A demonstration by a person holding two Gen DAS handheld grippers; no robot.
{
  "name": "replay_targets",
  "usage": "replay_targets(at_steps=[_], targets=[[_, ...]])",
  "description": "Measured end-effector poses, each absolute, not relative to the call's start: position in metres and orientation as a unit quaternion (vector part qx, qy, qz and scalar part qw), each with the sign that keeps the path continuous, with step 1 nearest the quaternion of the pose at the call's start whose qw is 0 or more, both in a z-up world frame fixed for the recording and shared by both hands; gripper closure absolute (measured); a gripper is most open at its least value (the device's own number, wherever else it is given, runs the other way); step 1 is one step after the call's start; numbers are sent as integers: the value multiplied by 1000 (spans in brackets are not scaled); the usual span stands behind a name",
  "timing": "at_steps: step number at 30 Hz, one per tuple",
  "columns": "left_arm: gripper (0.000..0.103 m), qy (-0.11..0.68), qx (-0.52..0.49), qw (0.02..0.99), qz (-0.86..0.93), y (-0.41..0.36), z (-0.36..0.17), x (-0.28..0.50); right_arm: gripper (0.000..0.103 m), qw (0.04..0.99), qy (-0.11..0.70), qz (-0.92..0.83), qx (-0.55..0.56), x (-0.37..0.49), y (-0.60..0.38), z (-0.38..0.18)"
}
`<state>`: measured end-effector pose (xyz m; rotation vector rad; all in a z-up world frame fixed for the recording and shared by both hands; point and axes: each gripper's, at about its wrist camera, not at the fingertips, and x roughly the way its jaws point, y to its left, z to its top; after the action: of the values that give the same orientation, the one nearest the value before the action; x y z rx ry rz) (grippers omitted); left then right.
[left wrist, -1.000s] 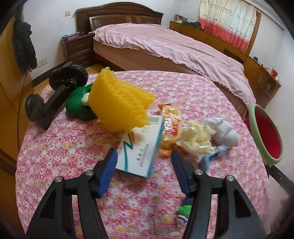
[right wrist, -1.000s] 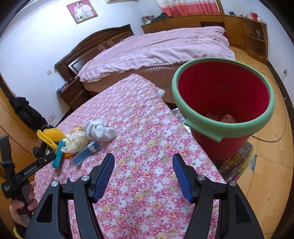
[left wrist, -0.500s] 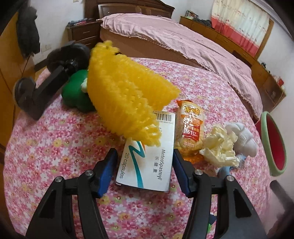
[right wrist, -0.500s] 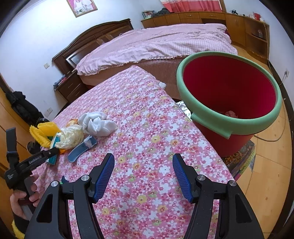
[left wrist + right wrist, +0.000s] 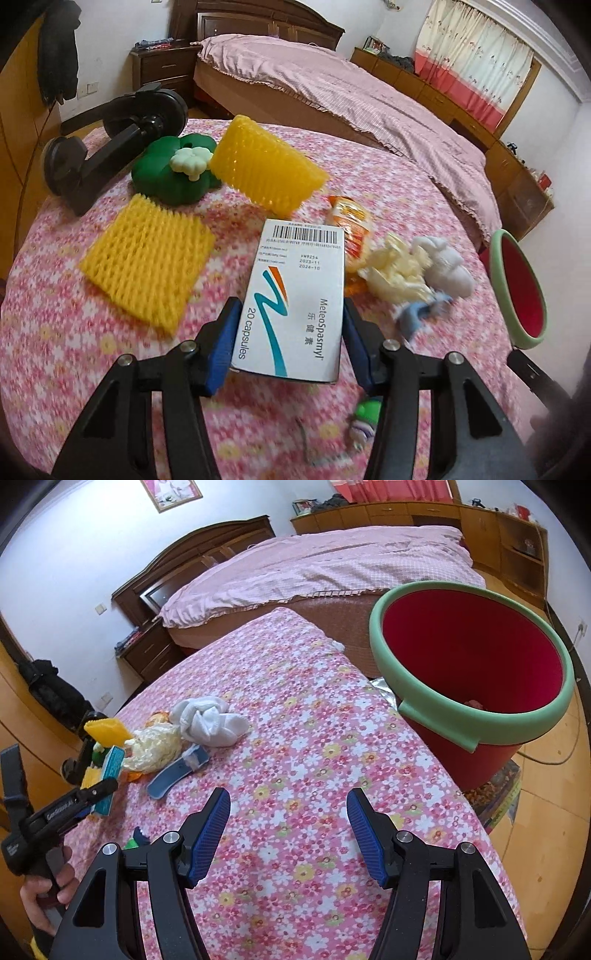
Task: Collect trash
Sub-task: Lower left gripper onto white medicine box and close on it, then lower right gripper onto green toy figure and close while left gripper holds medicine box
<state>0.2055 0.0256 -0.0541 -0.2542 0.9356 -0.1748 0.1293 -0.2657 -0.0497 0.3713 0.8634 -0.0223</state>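
Observation:
A white medicine box (image 5: pixel 295 295) with a teal and orange stripe lies between the blue pads of my left gripper (image 5: pixel 290 314). The jaws are closing and both pads touch the box's long sides. From the right wrist view, the left gripper (image 5: pixel 85 797) is seen held by a hand at the table's left edge, with the box (image 5: pixel 110 771) in it. My right gripper (image 5: pixel 288 805) hangs open over bare flowered cloth, nothing between its fingers. The red bin with a green rim (image 5: pixel 436 716) stands just off the table's right edge.
Two yellow foam nets (image 5: pixel 147 266) (image 5: pixel 266 166), an orange snack wrapper (image 5: pixel 351 221), a crumpled cream bag (image 5: pixel 395 269), a white wad (image 5: pixel 443 262) and a blue piece (image 5: pixel 417 314) lie around the box. A green clover toy (image 5: pixel 170 173) and black dumbbell (image 5: pixel 110 147) sit behind.
My left gripper moved forward onto the medicine box and its jaws narrowed against it. A yellow foam net now lies flat to the box's left. The right gripper stayed put.

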Motion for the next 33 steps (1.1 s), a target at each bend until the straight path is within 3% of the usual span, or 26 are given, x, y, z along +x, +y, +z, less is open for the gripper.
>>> replay_targets(at_steps=[11,33], targets=[[49,420,-128,896,-62,43,-33,165,36,895,417,17,160,122,-239,-45],[49,407,-171,897,-17,110,-43,117,36,889,442,95,70,119,-136,-60]])
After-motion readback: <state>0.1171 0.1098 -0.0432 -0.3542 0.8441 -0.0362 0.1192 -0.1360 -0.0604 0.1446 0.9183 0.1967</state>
